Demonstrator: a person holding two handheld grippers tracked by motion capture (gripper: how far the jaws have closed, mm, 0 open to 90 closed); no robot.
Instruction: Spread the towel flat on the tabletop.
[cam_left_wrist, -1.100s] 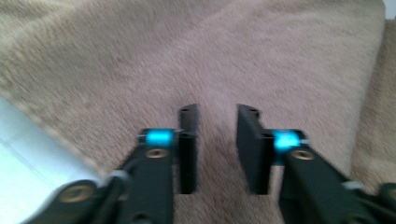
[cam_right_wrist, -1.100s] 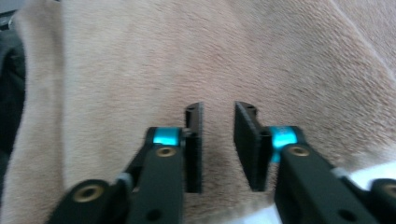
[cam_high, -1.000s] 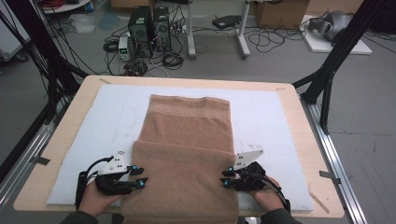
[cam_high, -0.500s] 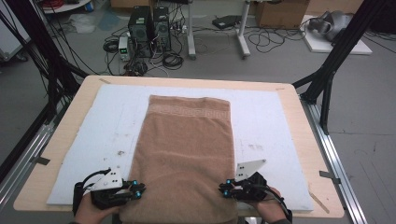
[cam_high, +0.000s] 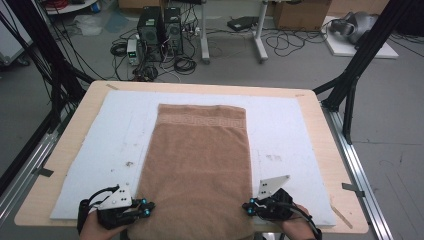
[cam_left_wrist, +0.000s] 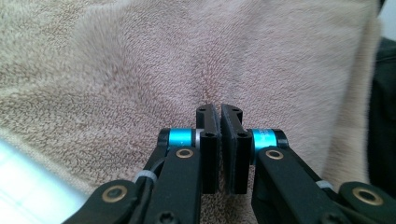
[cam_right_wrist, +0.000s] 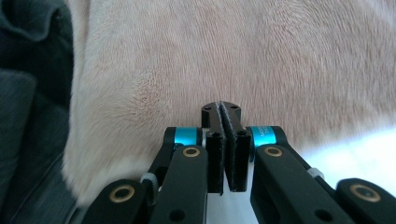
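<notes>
Both grippers, left (cam_high: 145, 208) and right (cam_high: 248, 206), have drawn back to the towel's (cam_high: 200, 160) near corners and just closed, each pinching its edge, ready for folding.

The right gripper (cam_right_wrist: 227, 114) has its jaws pressed together at the edge of the tan towel (cam_right_wrist: 243, 60)

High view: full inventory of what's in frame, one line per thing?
towel: 1, tan, lengthwise on the mat, near end at the table's front edge
mat: 1, white, covers most of the tabletop
table: 1, light wood, centre
computer towers: 2, black, floor beyond the table
cables: many, black, floor beyond
cardboard box: 1, brown, far floor
left claw: 1, black, at the towel's near left corner, jaws just closed on the towel
right claw: 1, black, near right corner, jaws just closed on the towel
</notes>
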